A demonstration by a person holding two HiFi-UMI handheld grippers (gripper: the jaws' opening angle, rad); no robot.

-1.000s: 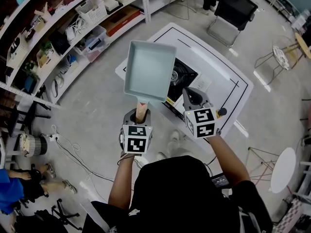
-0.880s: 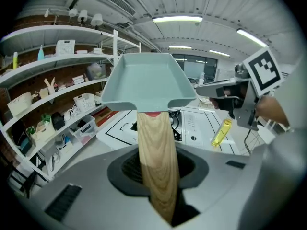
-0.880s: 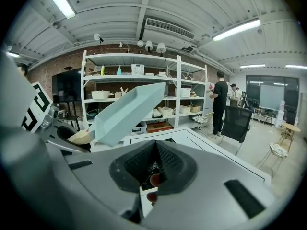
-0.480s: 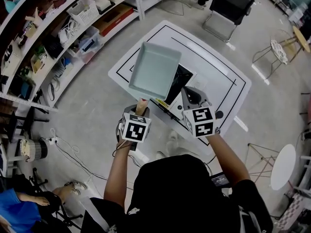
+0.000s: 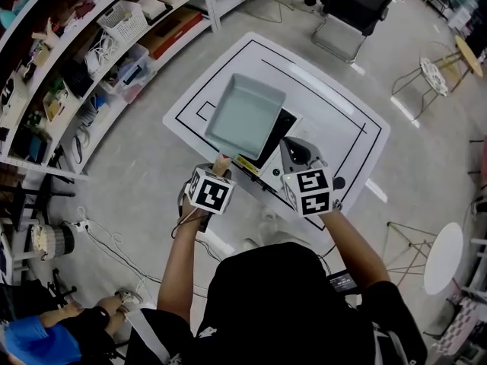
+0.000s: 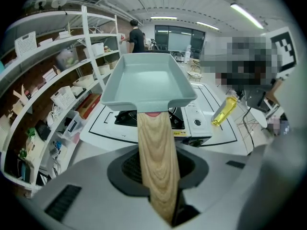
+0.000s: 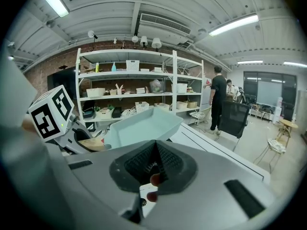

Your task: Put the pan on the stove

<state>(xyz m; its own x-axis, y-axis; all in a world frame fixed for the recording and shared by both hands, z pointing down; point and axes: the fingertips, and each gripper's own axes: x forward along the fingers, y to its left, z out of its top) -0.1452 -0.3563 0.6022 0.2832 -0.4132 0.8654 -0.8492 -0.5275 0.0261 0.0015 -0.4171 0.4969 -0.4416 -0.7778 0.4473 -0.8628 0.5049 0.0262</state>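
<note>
Two grippers: left gripper (image 5: 219, 169) is clamping the pan (image 5: 245, 118) by its handle, pan extending to 1 o'clock over the stove (image 5: 285, 126); right gripper (image 5: 295, 153) is idling, jaws closed.

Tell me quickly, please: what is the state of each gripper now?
Left gripper: closed on the pan handle.
Right gripper: closed, holding nothing.

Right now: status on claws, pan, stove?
Left claw shut on pan handle; right claw shut, empty. Pan in air over stove, not down. Nothing seen in the way; bottle off to the side.
</note>
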